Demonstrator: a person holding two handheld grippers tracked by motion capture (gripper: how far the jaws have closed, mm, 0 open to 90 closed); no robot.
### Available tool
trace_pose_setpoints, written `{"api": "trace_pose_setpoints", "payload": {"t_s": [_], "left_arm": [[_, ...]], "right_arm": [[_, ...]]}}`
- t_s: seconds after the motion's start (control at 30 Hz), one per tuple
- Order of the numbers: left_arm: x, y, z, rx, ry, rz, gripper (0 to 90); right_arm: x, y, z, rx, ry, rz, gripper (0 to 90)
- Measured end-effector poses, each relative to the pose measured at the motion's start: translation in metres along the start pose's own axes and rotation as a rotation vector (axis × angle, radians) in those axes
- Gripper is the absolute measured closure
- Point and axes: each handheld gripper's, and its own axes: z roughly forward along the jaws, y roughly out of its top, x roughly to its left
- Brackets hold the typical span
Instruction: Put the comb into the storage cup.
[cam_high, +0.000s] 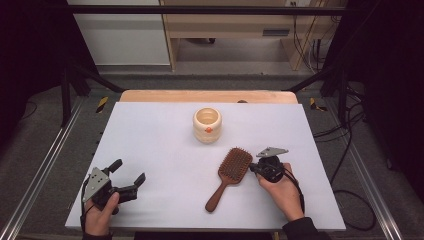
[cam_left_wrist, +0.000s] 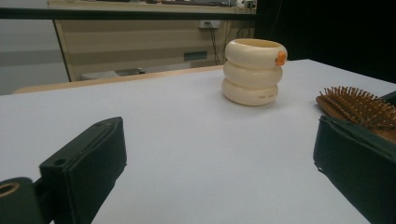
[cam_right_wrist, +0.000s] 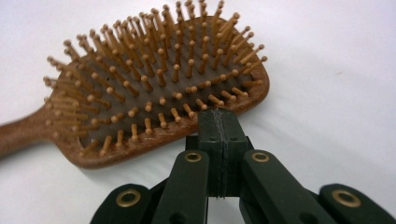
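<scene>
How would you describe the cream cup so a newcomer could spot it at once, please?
Start at the white table and look toward its far edge, near the middle. There stands the cream cup, beyond the wooden hairbrush. Its wall bulges in three stacked rings, with a small orange mark near the rim.

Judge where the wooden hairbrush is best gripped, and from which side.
Probably the handle of the hairbrush: it is narrow and bare and points toward the person's edge, so open jaws could come down from above and straddle it across its width. The paddle head lies bristles-up and looks too wide.
</scene>
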Motion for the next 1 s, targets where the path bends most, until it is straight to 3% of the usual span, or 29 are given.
{"api": "trace_pose_setpoints", "payload": {"t_s": [1.0], "left_arm": [[-0.001,0.001,-0.001,-0.003,-0.002,0.005,2.4]], "right_arm": [[0.002,0.041,0.024,0.053,-0.019,-0.08,89.9]]}}
